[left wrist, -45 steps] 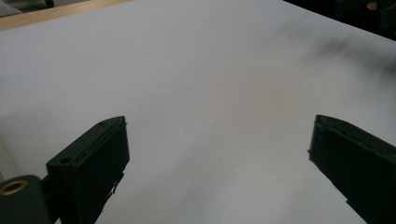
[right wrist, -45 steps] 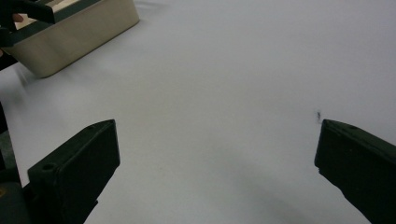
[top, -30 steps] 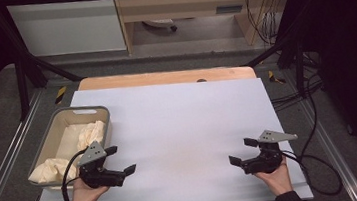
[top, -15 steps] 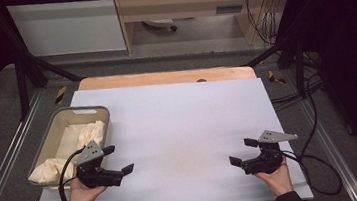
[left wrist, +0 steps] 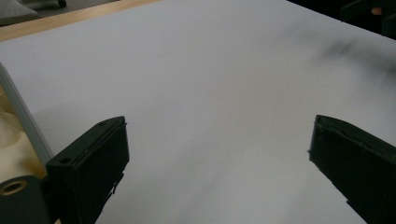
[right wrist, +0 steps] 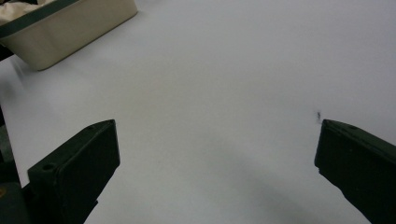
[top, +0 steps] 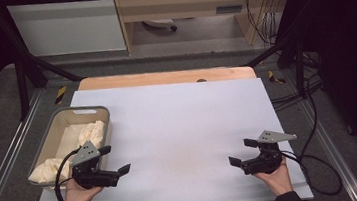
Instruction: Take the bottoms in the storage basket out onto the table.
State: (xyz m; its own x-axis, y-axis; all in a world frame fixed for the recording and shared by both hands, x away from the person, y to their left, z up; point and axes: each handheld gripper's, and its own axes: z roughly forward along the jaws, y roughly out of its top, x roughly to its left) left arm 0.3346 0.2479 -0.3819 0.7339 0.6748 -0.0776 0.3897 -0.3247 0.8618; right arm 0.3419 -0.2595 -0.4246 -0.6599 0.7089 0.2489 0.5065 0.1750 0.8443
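1. The wide white counter (top: pixel 179 130) takes up the middle of the scene, with a strip of pale wooden board (top: pixel 164 77) showing along its far edge.
2. A beige rectangular plastic bin (top: pixel 56 128) sits at the counter's left edge, towards the near side; in the right gripper view its wall (right wrist: pixel 70 23) appears at the far left.
3. Cream-coloured crumpled cloth (top: pixel 77 138) lies inside the bin, heaped at its near end and reaching towards the far right corner.
4. The left black two-jaw gripper (top: pixel 114 160) is held in a hand (top: pixel 76 199) at the near left, just beside the bin's right wall and near the cloth; its jaws stand wide apart over bare counter, holding nothing.
5. The right black two-jaw gripper (top: pixel 242 151) is held in the other hand (top: pixel 275 178) at the near right, well apart from the bin; its jaws are also spread wide and empty, pointing left across the counter.
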